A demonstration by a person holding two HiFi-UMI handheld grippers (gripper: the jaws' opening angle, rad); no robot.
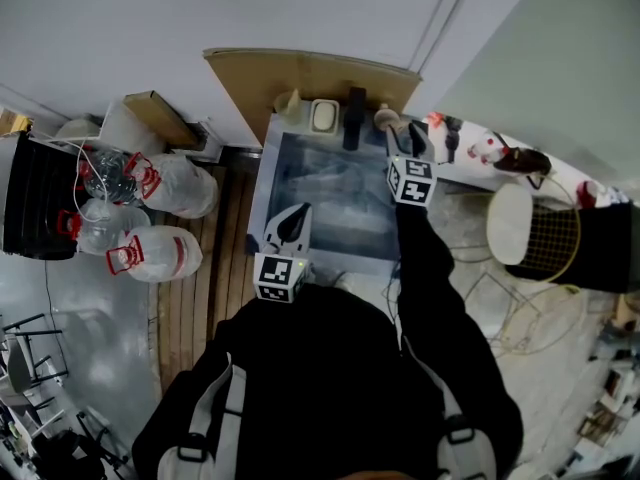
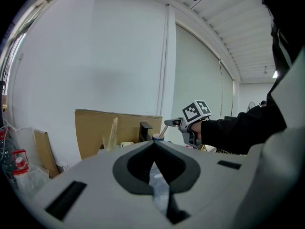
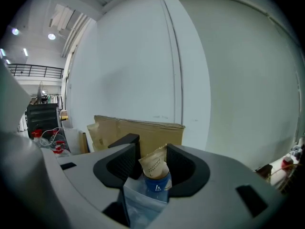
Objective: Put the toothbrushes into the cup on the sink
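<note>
The sink (image 1: 266, 190) is the largest thing here, a steel basin that stands against the white wall, with a sheet of brown cardboard (image 1: 300, 76) leaning behind its back edge. To the left of the sink, on the wooden floor, lie some clear water jugs (image 1: 160, 253) with red handles. To the right stands a white round stool (image 1: 510, 223).

Along the back edge of the sink there is a row of small things: a pale soap dish (image 1: 324, 115), then a black faucet (image 1: 354, 118), and at the back right corner the cup (image 3: 157, 185).

The left gripper (image 2: 153, 144) hangs over the front left part of the basin, well apart from the cup. Its jaws are pressed together and nothing is between them.

The right gripper (image 3: 153, 152), at the end of a black sleeve (image 1: 430, 268), is stretched out to the back right corner of the sink. Its jaws stand wide apart, one on each side of the cup – the cup is dark blue with a small white mark on its front.

In the cup stands a toothbrush (image 3: 154, 163), wrapped in tan paper with small print that I cannot read. The wrapper sticks up above the rim and leans a little to the left, between the two black pads, but the pads do not squeeze it. From the left gripper view a thin pale handle rises out of the cup at a slant toward the right gripper.
</note>
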